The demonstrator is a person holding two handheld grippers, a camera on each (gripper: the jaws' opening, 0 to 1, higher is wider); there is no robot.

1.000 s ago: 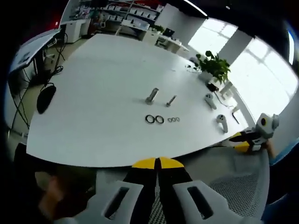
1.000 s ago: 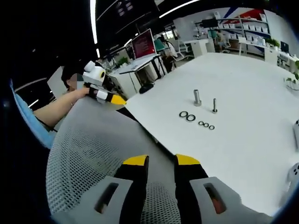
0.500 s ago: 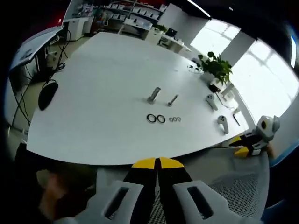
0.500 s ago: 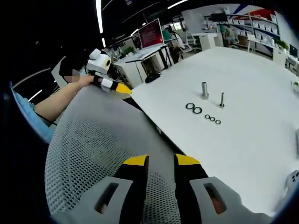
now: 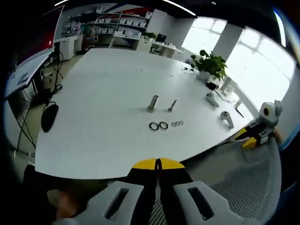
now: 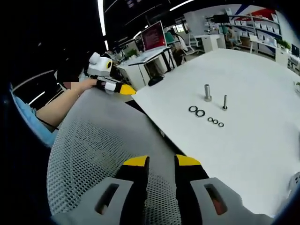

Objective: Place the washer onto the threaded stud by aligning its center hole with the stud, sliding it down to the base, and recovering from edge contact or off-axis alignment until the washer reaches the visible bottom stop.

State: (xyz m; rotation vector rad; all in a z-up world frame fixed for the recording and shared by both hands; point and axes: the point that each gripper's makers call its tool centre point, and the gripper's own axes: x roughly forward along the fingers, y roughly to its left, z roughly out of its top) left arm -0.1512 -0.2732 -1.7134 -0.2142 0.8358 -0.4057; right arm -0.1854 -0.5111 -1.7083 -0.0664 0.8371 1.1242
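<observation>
An open-plan office with shelving at the back and bright windows along one side surrounds a large white table (image 5: 108, 89). Left gripper view: near the table's middle stand two upright studs — a thicker stud (image 5: 153, 103) and a thinner stud (image 5: 172, 105) just beside it — and in front of them lie two larger dark washers (image 5: 158, 125) side by side and a short row of small washers (image 5: 177, 123). A potted plant (image 5: 211, 68) and two pale handheld controllers (image 5: 219, 108) sit toward the far edge. The left gripper (image 5: 158, 163) is held well back from the table edge, its yellow-tipped jaws pressed together on nothing; the right gripper (image 5: 258, 129) enters at the right, over a mesh chair back (image 5: 243, 187). Right gripper view: the same parts appear well apart from the right gripper (image 6: 161, 161), whose jaws stand a little apart and empty above the mesh chair back (image 6: 93, 154); the left gripper (image 6: 108, 79) shows at upper left in a person's hand (image 6: 89, 85). Progress, as judged here: nothing is started — every washer lies flat on the table and both studs look bare (their threads and any bottom stop are too small to make out). Which washer fits which stud cannot be told.
</observation>
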